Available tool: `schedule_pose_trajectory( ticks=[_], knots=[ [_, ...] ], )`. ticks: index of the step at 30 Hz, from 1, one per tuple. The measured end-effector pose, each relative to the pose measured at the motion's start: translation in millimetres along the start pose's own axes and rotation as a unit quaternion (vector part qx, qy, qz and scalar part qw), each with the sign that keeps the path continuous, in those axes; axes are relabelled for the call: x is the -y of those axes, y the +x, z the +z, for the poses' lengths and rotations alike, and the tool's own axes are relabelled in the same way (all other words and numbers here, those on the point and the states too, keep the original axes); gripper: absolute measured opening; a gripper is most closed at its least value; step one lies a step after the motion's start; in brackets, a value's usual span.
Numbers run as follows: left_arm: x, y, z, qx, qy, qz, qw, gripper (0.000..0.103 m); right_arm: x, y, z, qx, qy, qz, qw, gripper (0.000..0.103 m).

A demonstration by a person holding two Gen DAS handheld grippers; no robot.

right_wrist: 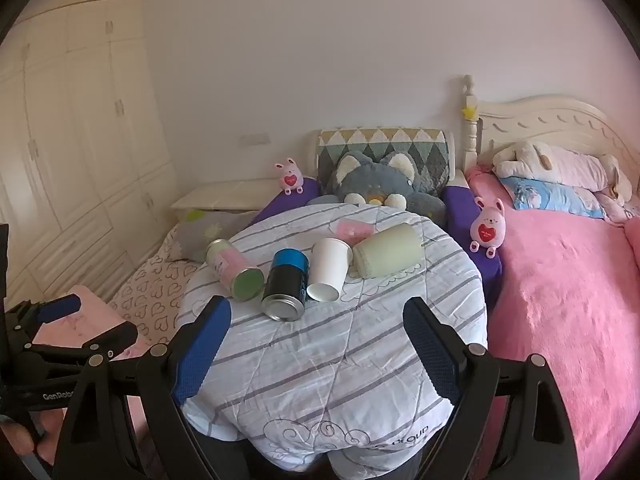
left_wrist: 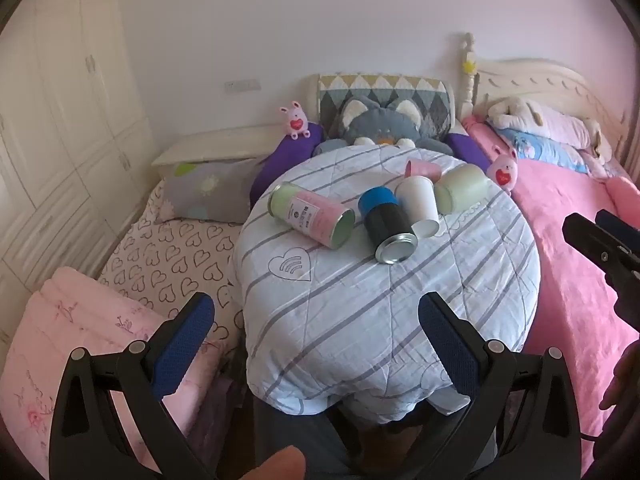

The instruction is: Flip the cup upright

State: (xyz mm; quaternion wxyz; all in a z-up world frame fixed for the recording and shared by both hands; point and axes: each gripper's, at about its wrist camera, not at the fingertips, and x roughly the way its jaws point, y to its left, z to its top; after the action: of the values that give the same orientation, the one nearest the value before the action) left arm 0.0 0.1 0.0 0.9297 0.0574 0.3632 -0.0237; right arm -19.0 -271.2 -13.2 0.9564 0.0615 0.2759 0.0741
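Both grippers, left gripper and right gripper, hover with fingers spread wide, empty, short of the quilt-covered bench. Beyond them the white cup lies on its side, right of the blue-black can. Nothing flipped yet; whole task remains.

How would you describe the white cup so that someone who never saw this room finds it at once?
Look at the round surface covered by the striped quilt in front of the grey plush cat. Several containers lie on their sides in a row there. The white paper cup lies between the blue-and-black can and the pale green cup; it alone is plain white and tapered.
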Motion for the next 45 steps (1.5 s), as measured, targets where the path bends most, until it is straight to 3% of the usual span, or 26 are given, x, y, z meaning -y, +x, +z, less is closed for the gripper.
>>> schedule_pose_trajectory(
  ticks=[45],
  knots=[
    [0, 16, 7, -0.013, -0.005, 0.013, 0.9998, 0.103, 8, 25, 5, -0.015, -0.003, 0.016, 1.000, 0.089]
  ],
)
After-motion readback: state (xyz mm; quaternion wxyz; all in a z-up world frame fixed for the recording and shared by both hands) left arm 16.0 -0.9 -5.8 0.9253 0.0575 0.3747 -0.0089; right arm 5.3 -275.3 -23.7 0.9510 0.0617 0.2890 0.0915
